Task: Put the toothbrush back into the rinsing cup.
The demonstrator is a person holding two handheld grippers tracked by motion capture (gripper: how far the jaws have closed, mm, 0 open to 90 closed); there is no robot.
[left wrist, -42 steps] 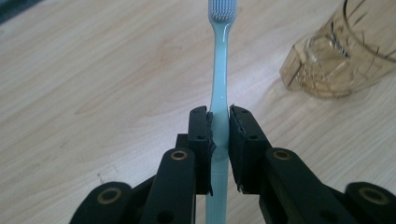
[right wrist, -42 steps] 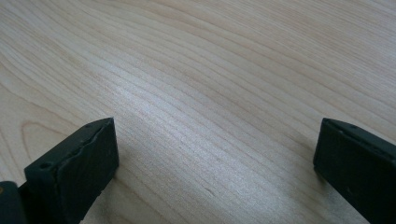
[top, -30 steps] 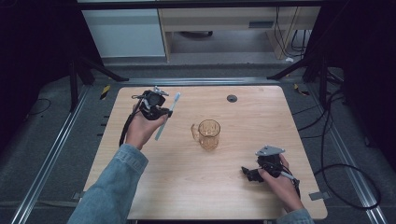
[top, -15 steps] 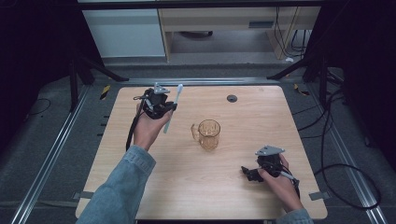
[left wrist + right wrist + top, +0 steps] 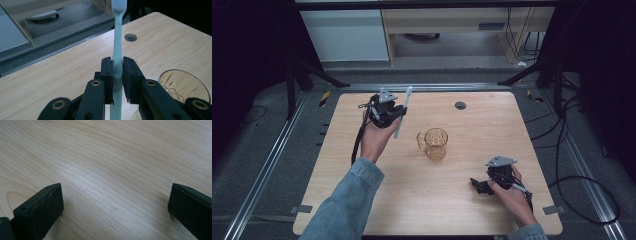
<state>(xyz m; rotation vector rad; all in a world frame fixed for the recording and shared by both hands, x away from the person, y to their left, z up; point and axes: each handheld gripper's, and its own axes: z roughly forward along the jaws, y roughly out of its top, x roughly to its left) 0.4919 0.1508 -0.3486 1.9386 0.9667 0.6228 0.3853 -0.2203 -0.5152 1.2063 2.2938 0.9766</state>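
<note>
Left gripper [image 5: 117, 75] clamps toothbrush [image 5: 117, 42] mid-handle; bristles upward; amber cup [image 5: 183, 83] near, right.

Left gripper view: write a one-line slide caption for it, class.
Left gripper shut on the handle of a pale green toothbrush, bristles pointing away, above a wooden table with an amber glass mug at lower right.
</note>
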